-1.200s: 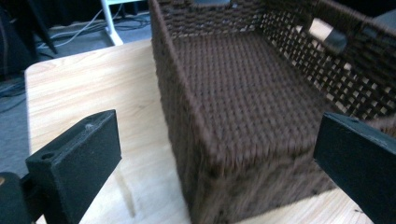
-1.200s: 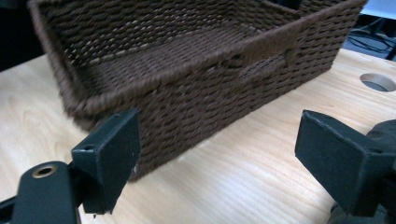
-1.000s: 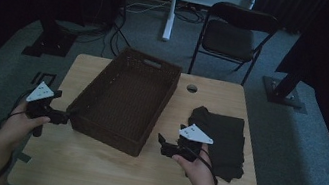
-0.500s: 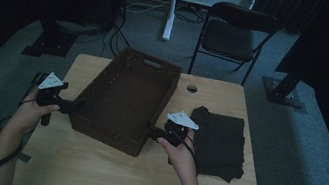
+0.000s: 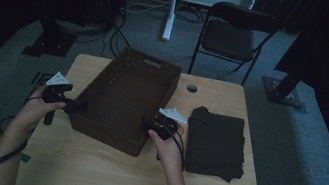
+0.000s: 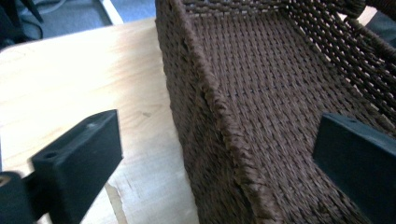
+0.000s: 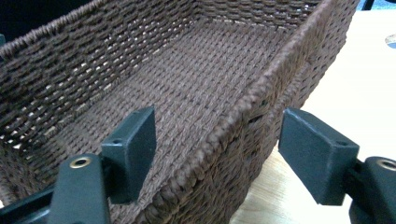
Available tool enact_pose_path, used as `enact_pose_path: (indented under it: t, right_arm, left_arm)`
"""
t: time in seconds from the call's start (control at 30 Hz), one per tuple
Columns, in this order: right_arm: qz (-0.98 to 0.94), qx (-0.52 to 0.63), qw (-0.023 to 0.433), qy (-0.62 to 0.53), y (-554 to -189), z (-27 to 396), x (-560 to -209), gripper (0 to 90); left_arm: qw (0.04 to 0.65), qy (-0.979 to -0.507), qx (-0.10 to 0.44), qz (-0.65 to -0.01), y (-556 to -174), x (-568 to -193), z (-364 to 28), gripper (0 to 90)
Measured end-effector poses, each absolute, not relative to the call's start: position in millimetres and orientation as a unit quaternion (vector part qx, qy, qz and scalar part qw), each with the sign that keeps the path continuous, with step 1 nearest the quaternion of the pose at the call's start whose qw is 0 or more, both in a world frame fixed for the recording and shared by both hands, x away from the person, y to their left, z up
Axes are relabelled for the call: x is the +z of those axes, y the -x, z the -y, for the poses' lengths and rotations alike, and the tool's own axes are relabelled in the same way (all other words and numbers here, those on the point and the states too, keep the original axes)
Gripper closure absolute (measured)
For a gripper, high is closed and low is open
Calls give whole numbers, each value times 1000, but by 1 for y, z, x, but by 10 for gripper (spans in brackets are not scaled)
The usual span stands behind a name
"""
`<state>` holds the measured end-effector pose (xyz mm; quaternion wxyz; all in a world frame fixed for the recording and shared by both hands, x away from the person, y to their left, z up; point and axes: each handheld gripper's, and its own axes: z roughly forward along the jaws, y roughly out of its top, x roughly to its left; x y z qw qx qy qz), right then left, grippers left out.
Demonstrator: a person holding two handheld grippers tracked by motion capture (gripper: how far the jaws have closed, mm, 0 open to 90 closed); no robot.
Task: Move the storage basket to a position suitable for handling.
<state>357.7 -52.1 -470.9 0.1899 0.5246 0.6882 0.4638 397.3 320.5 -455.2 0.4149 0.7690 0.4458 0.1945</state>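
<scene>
A dark brown woven basket [image 5: 105, 133] stands empty in the middle of the wooden table [image 5: 88, 171], its long axis running away from me. My left gripper [image 5: 80, 105] is at the basket's left wall near the front corner. In the left gripper view it [image 6: 217, 158] is open, with one jaw outside the wall rim [image 6: 219, 116] and one inside. My right gripper [image 5: 146, 121] is at the right wall. In the right gripper view it [image 7: 224, 151] is open and straddles that rim [image 7: 233, 126] the same way, nothing pinched.
A folded dark cloth [image 5: 215, 141] lies on the table right of the basket, close behind my right hand. A round cable hole [image 5: 192, 88] sits in the tabletop at the back. A black folding chair [image 5: 233, 33] stands beyond the table.
Both hands have moved forward and inward from the basket's front corners. Each open gripper now has its jaws over a side wall of the basket. The basket and cloth have not moved.
</scene>
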Motion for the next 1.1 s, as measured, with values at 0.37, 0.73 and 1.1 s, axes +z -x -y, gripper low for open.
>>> enact_pose_path:
  t: [0.37, 0.73, 1.1]
  right_arm:
    - [-695, 437, 177, -543, -354, 40, -476, 482]
    - [-685, 433, 191, -554, -351, 35, -475, 567]
    - [-707, 417, 202, -534, -354, 35, -472, 611]
  left_arm:
    - [365, -733, 115, -562, -390, -452, -312, 502]
    - [318, -734, 167, -576, -380, -449, -296, 830]
    - [324, -708, 190, -599, -358, -451, -290, 833]
